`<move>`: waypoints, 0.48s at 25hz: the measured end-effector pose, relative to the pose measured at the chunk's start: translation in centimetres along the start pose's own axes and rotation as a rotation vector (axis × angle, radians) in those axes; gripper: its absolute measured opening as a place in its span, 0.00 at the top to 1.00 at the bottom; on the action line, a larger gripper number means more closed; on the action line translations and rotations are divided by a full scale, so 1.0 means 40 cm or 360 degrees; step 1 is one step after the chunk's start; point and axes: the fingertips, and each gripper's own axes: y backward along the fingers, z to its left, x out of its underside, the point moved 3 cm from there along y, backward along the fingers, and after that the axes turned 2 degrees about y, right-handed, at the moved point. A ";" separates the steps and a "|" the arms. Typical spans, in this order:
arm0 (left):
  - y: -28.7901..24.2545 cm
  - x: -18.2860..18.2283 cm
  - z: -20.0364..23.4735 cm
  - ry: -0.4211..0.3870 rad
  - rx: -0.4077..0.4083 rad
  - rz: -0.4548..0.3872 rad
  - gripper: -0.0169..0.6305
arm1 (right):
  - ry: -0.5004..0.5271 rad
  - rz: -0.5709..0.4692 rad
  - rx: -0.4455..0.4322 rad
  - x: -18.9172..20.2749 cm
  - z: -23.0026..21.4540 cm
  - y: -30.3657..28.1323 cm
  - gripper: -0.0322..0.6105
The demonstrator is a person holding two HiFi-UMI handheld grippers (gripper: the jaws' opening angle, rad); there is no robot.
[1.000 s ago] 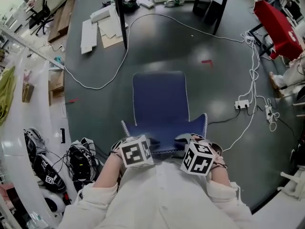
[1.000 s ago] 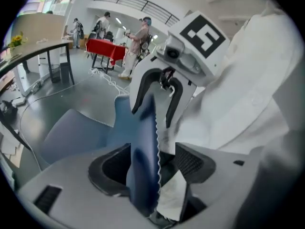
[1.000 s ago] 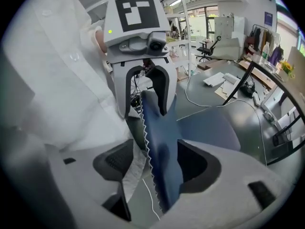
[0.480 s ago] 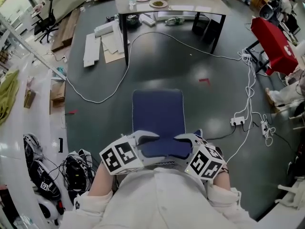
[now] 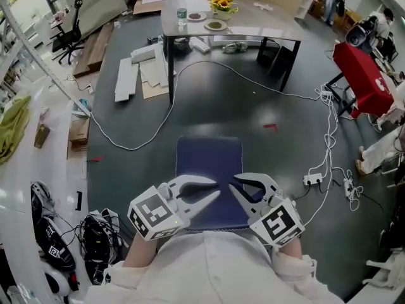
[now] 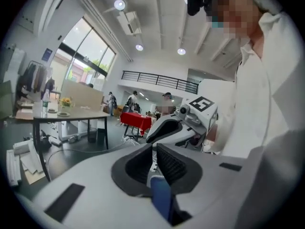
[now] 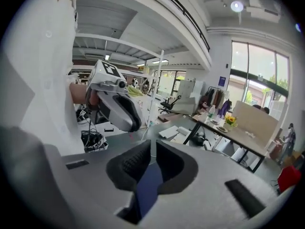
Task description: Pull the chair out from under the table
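Chair: the blue chair [image 5: 209, 160] is set on open floor [image 5: 285, 87], well apart from the surface [image 5: 259, 31]; it is judged already drawn out.
Left gripper [image 5: 214, 194]: it is held above the near edge of the seat. Its jaws have just been closing and are now together on nothing, with only chair blue seen through the slit.
Right gripper [image 5: 235, 189]: it is held likewise, jaws just brought together, nothing clamped.
Reason: both are judged lifted clear because the chair no longer needs holding.
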 end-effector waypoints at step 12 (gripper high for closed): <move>0.017 -0.088 -0.003 -0.0016 -0.0166 -0.0302 0.95 | -0.0428 -0.0360 0.0256 -0.070 -0.078 0.049 0.95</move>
